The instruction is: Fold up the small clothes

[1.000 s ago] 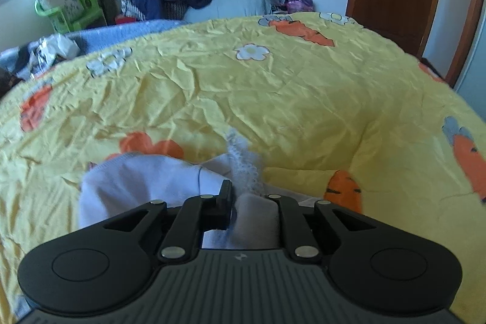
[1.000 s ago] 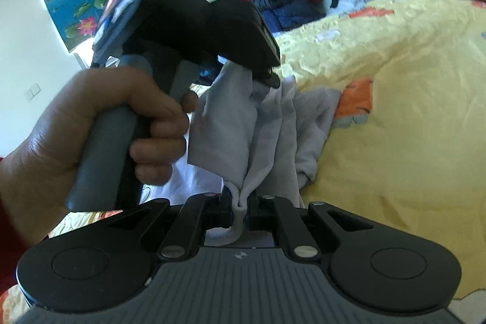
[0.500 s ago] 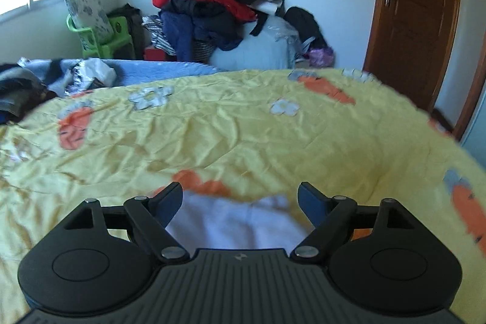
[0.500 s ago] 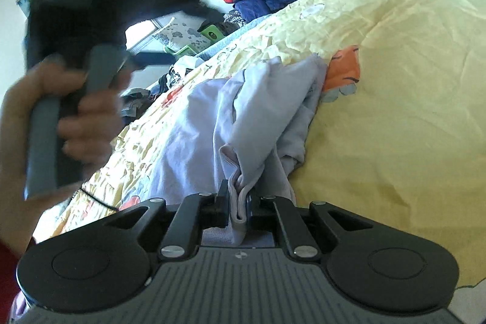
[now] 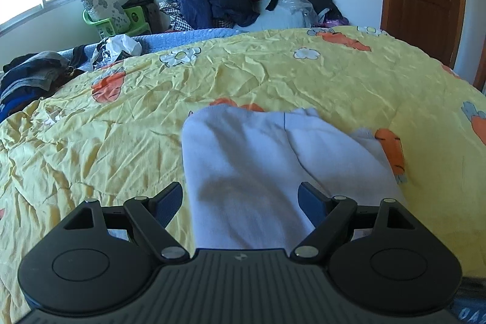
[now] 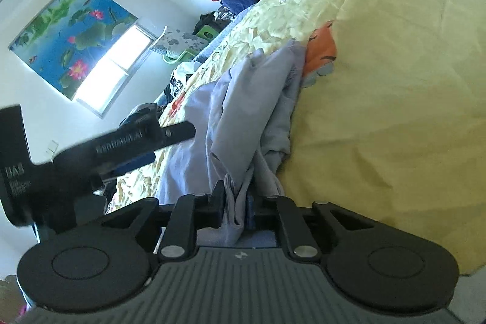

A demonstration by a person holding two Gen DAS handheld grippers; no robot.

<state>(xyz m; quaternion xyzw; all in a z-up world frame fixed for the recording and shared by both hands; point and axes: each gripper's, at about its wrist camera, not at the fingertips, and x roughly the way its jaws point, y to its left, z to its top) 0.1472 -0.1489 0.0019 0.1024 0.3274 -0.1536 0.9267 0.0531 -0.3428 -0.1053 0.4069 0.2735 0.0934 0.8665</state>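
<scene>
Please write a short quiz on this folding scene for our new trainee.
1. True or false: the left gripper is clamped on the garment.
2. Which gripper has cloth between its fingers? A. left B. right C. neither
3. What does the garment lie on?

Key
1. False: its fingers stand wide apart, with the garment lying flat beyond them.
2. B: the right gripper has a bunched fold of the garment between its fingers, which have just been opening.
3. The yellow bedspread with carrot and flower prints.
</scene>
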